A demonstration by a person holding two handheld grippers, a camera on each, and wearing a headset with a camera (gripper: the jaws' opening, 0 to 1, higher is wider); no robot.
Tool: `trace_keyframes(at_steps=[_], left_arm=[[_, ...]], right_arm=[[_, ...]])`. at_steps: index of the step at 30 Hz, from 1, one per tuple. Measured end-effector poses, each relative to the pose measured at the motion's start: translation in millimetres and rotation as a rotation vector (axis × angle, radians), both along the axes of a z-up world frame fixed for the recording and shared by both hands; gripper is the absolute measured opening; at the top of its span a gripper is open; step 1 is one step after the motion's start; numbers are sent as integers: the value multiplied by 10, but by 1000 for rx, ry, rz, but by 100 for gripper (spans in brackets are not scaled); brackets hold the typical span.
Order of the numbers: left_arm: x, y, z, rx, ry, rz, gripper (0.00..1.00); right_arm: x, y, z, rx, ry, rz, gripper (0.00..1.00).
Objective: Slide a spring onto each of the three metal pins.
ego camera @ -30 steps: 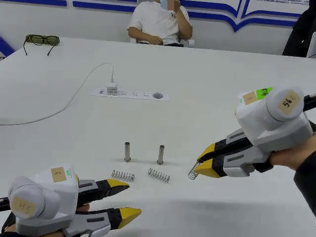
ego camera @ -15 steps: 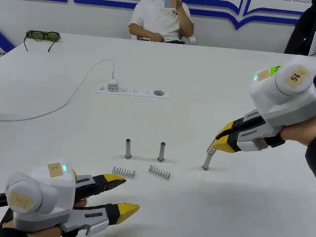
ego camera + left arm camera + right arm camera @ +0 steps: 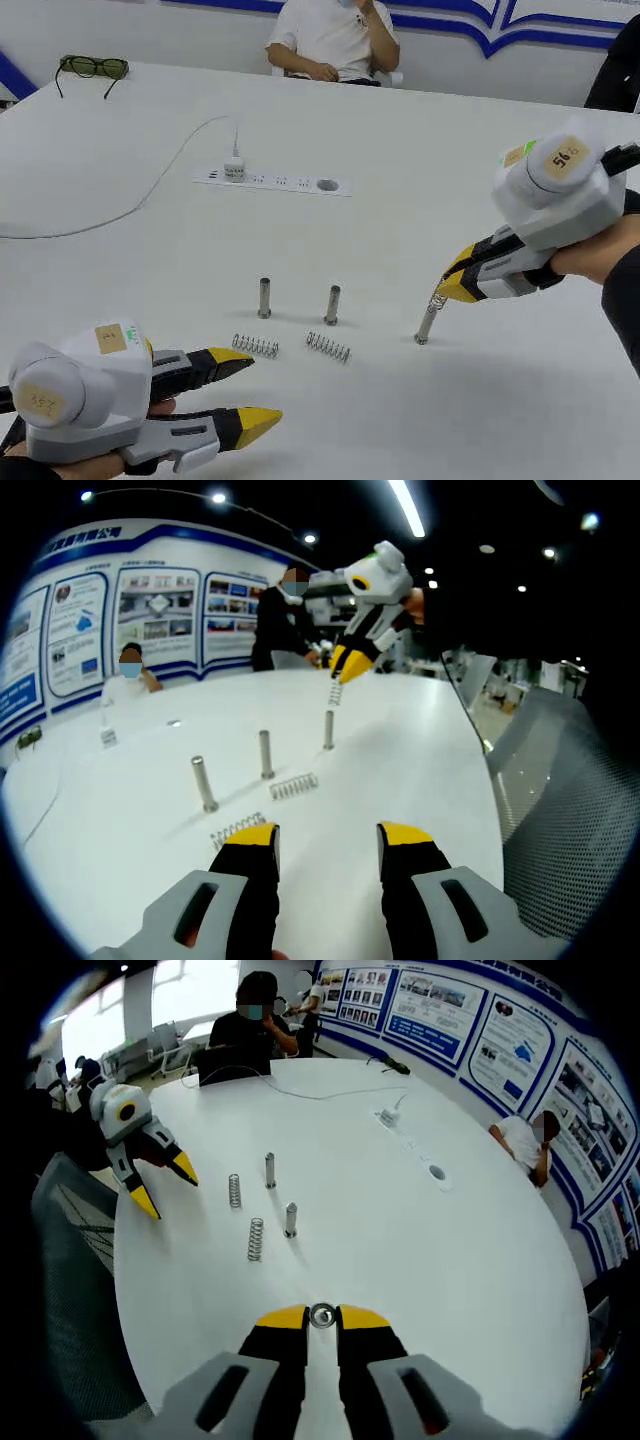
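Right hand-held gripper (image 3: 452, 290) at the right of the frame, jaws pinched onto a spring (image 3: 438, 299), its lower end right at the top of the third pin (image 3: 426, 325). Whether it's over the tip yet, I can't tell. At centre, the left pin (image 3: 264, 297) and middle pin (image 3: 332, 304) stand bare. Just below them on the counter (image 3: 150, 270) lie the left loose spring (image 3: 255, 346) and right loose spring (image 3: 328, 347). Left hand-held gripper (image 3: 248, 390), lower left, jaws spread wide, nothing between them. These coils look light and springy: squeeze hard and they'll likely buckle or flick away. Best pinched gently across the side near one end, bore left free.
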State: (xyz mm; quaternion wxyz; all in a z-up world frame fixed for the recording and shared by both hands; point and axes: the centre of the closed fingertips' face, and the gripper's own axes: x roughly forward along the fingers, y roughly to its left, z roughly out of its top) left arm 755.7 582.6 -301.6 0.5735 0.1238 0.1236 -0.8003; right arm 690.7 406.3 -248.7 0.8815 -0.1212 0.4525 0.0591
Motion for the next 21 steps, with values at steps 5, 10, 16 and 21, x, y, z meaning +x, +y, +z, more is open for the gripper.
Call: trace_keyframes(at_steps=[5, 10, 16, 21], left_arm=[[20, 16, -7, 0, 4, 7, 40], [42, 28, -11, 2, 8, 15, 40], [37, 29, -11, 2, 12, 17, 40], [37, 28, -13, 2, 12, 16, 40]], right_arm=[[18, -31, -47, 9, 15, -6, 12], [21, -30, -98, 13, 32, -2, 12], [19, -45, -166, 19, 50, -4, 12], [26, -45, -267, 27, 63, -10, 12]])
